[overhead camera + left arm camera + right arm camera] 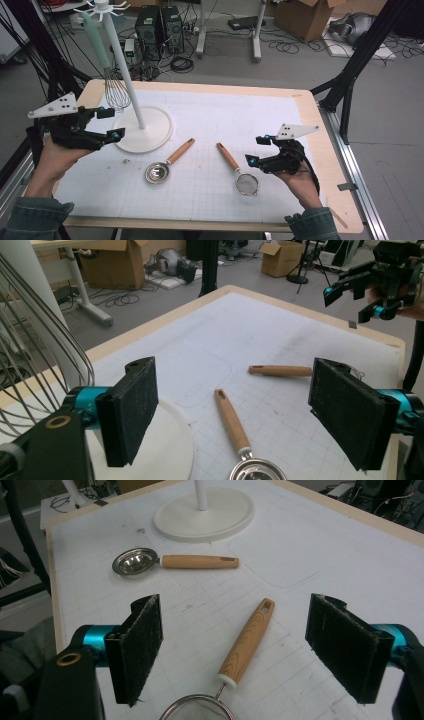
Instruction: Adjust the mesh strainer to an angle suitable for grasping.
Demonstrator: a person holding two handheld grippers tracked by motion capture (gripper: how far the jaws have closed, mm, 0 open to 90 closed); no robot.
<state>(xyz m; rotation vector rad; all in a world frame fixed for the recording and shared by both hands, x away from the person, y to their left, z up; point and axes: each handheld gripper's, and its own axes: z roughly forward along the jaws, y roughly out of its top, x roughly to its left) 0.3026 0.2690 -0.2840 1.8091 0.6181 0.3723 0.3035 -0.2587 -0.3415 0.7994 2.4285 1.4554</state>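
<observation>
Round mesh strainer [247, 183], wooden handle [228, 157]

Even, soft light from overhead across the table [300, 107]; shadows faint, just a pale smudge under the stand base [145, 131]; no hard glare on the white mat [225, 125], only small highlights in the metal spoon bowl [132, 561]; the high view is low in detail and slightly soft, floor clutter at the top murky; the gripper views are sharper mid-frame; whisk wires [35, 350] up close blur; lines bend towards the edges.
</observation>
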